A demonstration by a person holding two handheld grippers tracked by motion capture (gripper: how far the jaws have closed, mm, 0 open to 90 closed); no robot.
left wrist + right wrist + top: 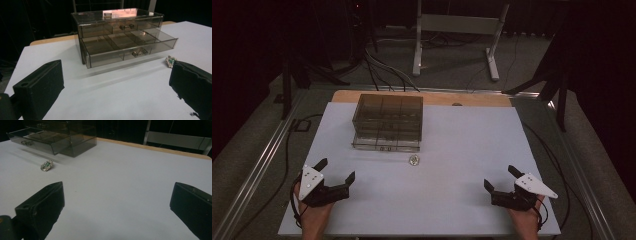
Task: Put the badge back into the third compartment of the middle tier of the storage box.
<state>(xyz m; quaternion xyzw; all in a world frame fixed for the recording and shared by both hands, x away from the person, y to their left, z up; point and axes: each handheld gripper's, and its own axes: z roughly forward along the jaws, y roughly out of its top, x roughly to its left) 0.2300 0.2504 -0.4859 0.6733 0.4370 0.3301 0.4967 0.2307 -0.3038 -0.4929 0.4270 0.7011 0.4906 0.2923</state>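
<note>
High view: brooch (414, 160) betw. left gripper (336, 171) & right gripper (500, 178), well apart; jaws released.

Dim room; surroundings fall to near black past the tabletop (472, 200), which is the brightest surface, a flat bluish grey. Light comes from above. Pinkish glare on the top of the smoky clear drawer box (117, 12) in the left gripper view. Soft shadow lies under the open drawer (130, 47). Near black jaws in both gripper views are soft, slightly out of focus, detail lost in shadow. High view grainy, low contrast. Small brooch (46, 165) glints faintly.
</note>
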